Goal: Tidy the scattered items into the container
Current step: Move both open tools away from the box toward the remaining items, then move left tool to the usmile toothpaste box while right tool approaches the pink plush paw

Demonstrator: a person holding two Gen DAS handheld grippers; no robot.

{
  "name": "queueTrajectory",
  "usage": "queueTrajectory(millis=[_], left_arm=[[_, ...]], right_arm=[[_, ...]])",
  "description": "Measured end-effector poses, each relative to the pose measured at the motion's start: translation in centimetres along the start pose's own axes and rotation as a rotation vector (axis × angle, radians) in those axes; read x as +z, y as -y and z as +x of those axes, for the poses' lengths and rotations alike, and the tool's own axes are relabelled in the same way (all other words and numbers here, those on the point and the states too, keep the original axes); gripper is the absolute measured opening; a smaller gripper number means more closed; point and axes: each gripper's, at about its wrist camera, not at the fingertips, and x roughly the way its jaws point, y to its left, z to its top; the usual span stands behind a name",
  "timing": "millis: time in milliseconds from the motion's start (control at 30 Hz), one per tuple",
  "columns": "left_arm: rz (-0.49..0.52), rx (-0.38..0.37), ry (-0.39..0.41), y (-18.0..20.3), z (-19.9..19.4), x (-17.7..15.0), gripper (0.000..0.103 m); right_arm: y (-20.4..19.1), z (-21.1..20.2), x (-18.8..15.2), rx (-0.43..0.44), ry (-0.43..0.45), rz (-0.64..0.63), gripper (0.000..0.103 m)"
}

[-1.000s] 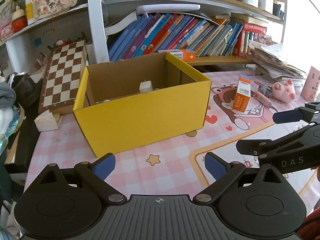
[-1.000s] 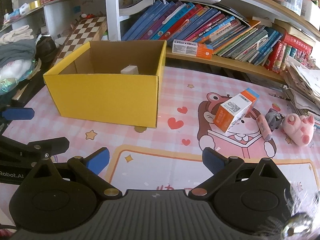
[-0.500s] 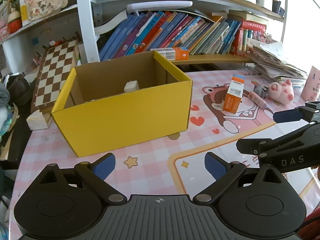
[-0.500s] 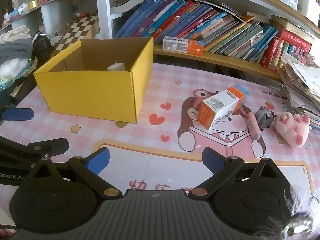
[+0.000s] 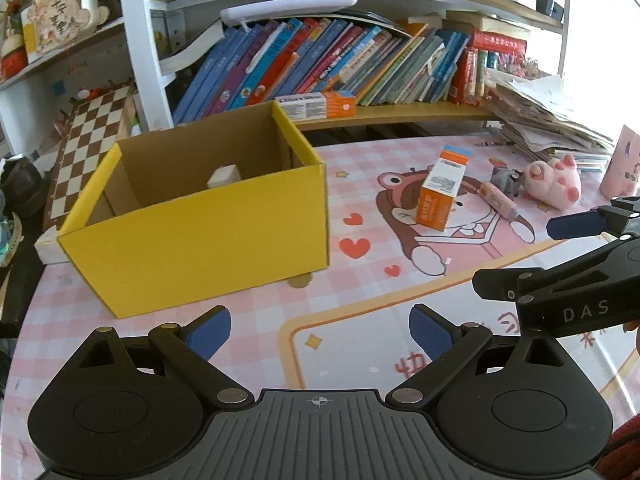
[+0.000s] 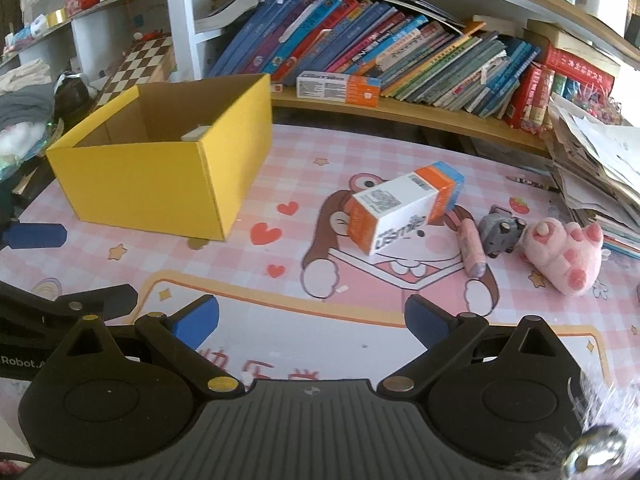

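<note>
While both my grippers hang above the pink mat [image 6: 360, 144], the yellow box [image 5: 200, 236] stands open on the left side of the table, one small white block [image 5: 224, 176] already inside and four items not yet tidied away. Largest of these is the orange carton [image 6: 404, 210], lying on its side on the bear print, its long axis running from near left to far right as my right camera sees it. Next comes the pink plush [image 6: 560, 254] at far right, then the grey toy [image 6: 500, 234] just beside it, then the pink tube [image 6: 472, 252], which lies close to the carton's right end and points roughly toward me. My right gripper [image 6: 312, 320] has its jaws wide apart and holds nothing; my left gripper [image 5: 320, 328] is likewise spread and empty, facing the box's front wall. The relation that matters, I judge: the carton sits straight ahead of the right tool and slightly to its right, while it lies well off to the right of the left tool, so the right hand is the nearer one. Because the carton lies skewed to the jaws, I would expect to turn the wrist to close across its short width, then carry it left to the box
</note>
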Motion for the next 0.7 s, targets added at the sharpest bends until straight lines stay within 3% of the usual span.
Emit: queueTrajectory(millis=[700], left_arm=[[0.114,-0.020,-0.012,8.5,2.5,2.6,0.098]], right_arm=[[9.7,-0.8,-1.8,-0.051,0.010,0.125,0.100]])
